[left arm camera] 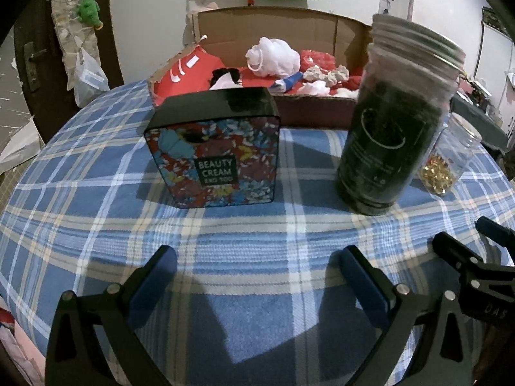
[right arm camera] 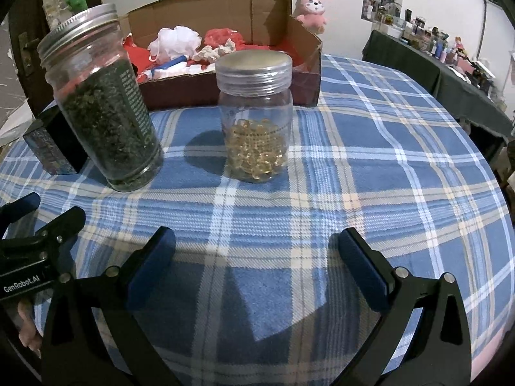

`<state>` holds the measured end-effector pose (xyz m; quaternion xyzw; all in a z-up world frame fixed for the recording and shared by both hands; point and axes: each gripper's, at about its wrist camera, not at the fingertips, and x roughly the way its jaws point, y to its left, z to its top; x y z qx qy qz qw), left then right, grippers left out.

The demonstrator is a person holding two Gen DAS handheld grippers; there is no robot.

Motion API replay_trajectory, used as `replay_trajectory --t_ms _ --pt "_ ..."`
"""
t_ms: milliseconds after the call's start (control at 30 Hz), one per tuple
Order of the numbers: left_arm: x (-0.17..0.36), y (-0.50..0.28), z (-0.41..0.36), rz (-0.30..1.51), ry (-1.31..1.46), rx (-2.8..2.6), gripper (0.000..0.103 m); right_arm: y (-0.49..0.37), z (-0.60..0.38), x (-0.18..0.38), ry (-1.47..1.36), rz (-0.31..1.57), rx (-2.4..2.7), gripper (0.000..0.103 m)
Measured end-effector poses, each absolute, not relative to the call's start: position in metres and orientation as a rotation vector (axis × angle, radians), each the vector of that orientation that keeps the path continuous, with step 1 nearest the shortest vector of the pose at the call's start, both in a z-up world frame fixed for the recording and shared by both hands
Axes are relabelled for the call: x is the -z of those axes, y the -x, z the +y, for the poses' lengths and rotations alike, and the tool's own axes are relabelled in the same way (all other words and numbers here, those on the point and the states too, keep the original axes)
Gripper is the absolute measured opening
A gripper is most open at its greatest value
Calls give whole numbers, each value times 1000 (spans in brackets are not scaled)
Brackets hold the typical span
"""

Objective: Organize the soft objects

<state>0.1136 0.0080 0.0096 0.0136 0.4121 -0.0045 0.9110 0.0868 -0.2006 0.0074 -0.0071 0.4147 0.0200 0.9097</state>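
A floral box (left arm camera: 214,164), a dark-filled jar (left arm camera: 391,135) and a bead jar (right arm camera: 256,117) (lidded) stand on plaid cloth (right arm camera: 370,199).

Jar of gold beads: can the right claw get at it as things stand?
Probably yes. The right claw is open and empty, with bare plaid tablecloth between it and the jar of gold beads. The herb jar stands apart on the left.

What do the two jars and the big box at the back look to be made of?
Tall jar: clear glass or plastic, can't tell which; dull silver threaded lid, likely metal. Short jar: same clear wall showing amber beads, matte grey lid. Box: brown corrugated cardboard, with creased flaps and raw edges.
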Motion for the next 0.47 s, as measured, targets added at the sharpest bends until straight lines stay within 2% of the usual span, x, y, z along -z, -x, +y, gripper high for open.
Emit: replay_trajectory --t_ms 467 --pt "-10 -113 7 847 -29 8 103 -87 -201 -7 17 855 -41 103"
